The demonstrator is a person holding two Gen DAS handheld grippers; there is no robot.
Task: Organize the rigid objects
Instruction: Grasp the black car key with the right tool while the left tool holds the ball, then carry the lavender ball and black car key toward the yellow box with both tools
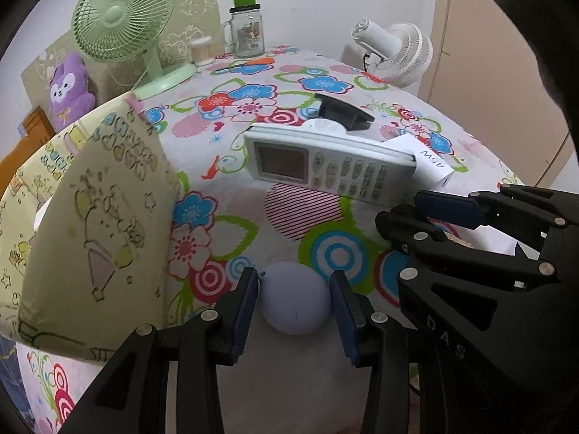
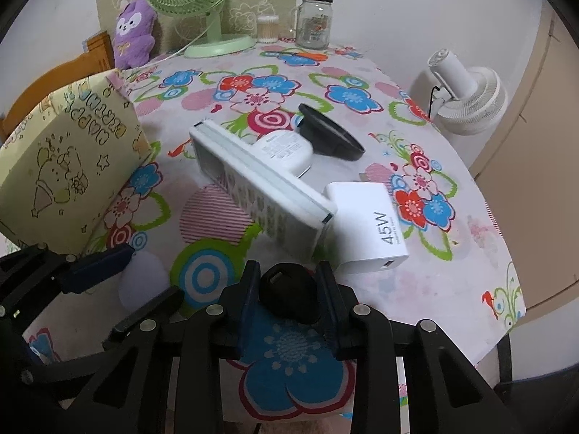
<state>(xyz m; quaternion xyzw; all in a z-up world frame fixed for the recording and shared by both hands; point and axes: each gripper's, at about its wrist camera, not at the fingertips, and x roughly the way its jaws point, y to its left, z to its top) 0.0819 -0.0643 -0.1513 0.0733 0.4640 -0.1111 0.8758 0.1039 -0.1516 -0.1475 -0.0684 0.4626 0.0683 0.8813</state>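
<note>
A pale lavender ball (image 1: 295, 302) rests on the flowered tablecloth (image 1: 231, 238). My left gripper (image 1: 294, 278) is shut on it, one blue pad on each side. In the right wrist view my right gripper (image 2: 288, 271) is shut on a small black rounded object (image 2: 289, 296). Just beyond lie a white remote control (image 2: 260, 195), a white 45W charger (image 2: 365, 224), a white rounded case (image 2: 286, 152) and a black round stand (image 2: 329, 133). The remote control (image 1: 325, 166) leans across the other pieces. My right gripper (image 1: 401, 209) is to the right of my left one.
A yellow gift box (image 1: 90, 217) stands close on the left. At the back are a green fan (image 1: 123, 25), a glass jar (image 1: 248, 32), a cotton swab tub (image 1: 201, 50) and a purple plush (image 1: 70, 86). A white fan (image 2: 466, 97) stands off the table's right edge.
</note>
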